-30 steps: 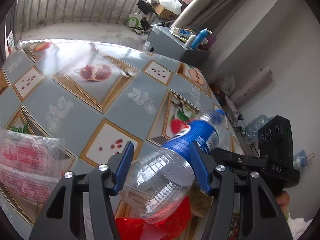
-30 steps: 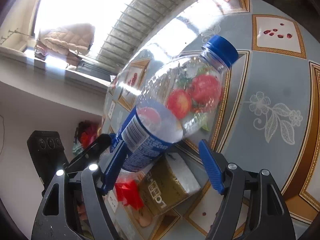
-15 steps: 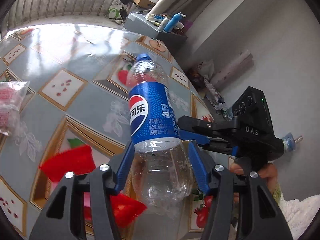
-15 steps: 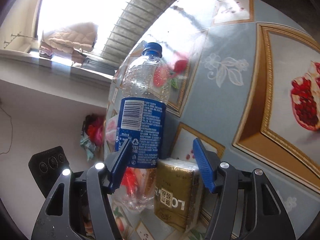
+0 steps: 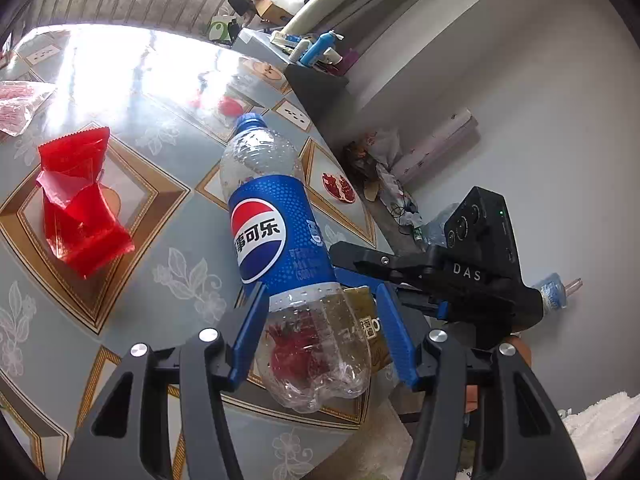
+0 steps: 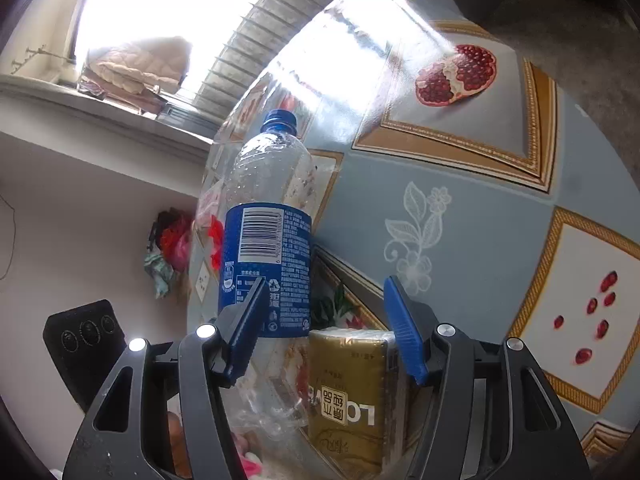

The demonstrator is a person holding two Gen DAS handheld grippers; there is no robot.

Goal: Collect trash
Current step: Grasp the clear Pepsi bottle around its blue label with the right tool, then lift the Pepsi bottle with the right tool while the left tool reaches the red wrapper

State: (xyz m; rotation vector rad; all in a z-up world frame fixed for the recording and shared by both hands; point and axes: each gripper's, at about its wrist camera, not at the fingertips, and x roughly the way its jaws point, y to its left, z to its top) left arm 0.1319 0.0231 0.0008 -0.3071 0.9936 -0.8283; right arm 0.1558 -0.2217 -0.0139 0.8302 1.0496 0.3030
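left gripper (image 5: 320, 316) clamped on clear, dimpled plastic bottle (image 5: 276, 248); right gripper (image 6: 324, 312) jaws pinching boxy gold pack (image 6: 348, 392). bottle earlier lay tilted, now upright; right jaws narrowed.

Left gripper (image 5: 324, 328) points downward, both blue pads clamped against the lower body of the bottle (image 5: 280, 240). Right gripper (image 6: 326, 330) points downward, jaws roughly half apart; they have just been closing, with the gold pack (image 6: 348, 392) between them.
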